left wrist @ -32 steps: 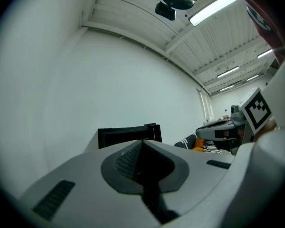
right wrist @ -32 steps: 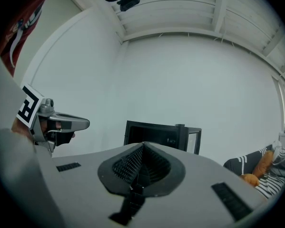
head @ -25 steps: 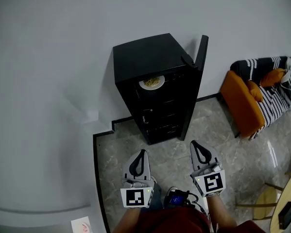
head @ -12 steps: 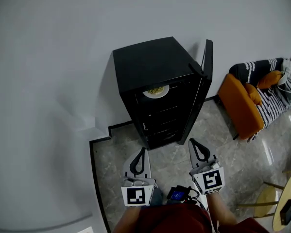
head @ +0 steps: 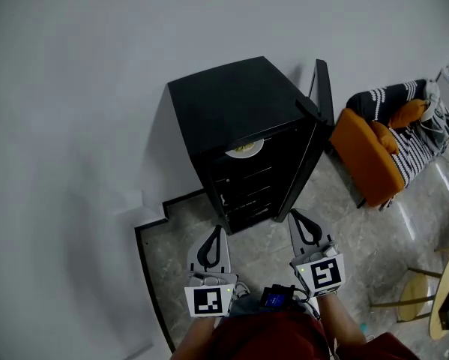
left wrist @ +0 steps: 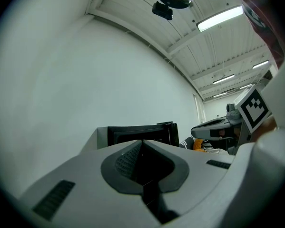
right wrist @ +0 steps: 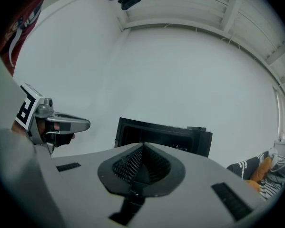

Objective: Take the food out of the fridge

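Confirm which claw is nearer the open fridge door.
Right. The right claw sits just short of the fridge door at its lower end; the left claw is farther off, to the door's left.

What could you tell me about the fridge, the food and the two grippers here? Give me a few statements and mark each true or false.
1. The black fridge has its door open. True.
2. The plate of food lies on the floor. False: it sits on the fridge's top shelf.
3. The left gripper is shut and empty. True.
4. The right gripper holds the plate. False: it is shut on nothing, short of the fridge.
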Available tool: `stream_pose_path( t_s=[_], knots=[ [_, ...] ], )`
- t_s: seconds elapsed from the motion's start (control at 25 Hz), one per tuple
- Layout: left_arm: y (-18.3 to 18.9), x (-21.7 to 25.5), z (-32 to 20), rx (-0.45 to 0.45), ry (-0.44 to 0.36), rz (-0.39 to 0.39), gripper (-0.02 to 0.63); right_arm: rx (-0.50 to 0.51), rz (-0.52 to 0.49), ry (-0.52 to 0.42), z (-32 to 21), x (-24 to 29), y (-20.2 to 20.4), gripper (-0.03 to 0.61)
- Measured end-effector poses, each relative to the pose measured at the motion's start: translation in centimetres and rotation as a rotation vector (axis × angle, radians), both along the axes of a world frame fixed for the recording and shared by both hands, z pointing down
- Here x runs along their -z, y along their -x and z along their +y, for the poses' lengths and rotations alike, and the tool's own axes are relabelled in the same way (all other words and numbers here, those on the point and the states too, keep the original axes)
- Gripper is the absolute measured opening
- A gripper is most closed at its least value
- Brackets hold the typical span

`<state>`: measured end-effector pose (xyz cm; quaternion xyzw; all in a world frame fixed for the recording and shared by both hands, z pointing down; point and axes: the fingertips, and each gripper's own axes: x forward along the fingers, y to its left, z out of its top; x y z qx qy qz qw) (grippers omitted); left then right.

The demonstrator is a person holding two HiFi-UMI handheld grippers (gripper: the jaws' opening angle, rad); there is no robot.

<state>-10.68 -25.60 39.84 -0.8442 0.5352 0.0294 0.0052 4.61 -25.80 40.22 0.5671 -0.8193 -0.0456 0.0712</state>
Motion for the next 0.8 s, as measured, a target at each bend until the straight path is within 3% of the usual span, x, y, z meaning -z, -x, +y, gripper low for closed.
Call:
stream_pose_path(
  t_s=[0.28,0.44,0.56,0.8],
  knots=[
    [0.3,-0.6,-1.3,0.005,0.002,-0.034,0.015,0.018,0.008,0.041,-1.7,-0.6,0.5,0.021],
    [-0.2,-0.3,-2.0,0.031,0.0,-0.007,0.014,0.046,-0.011,0.034,-2.9,-0.9,0.3,0.021],
    [-0.5,-0.1,-2.2,0.042,-0.002,-0.004,0.015,0.044,-0.017,0.085,-3.7,-1.7,-0.2,0.021],
    [-0.5,0.4,-2.6,0.066,-0.012,0.002,0.014,0.097,-0.098,0.127,-5.5,-3.0,0.7,0.023]
  ],
)
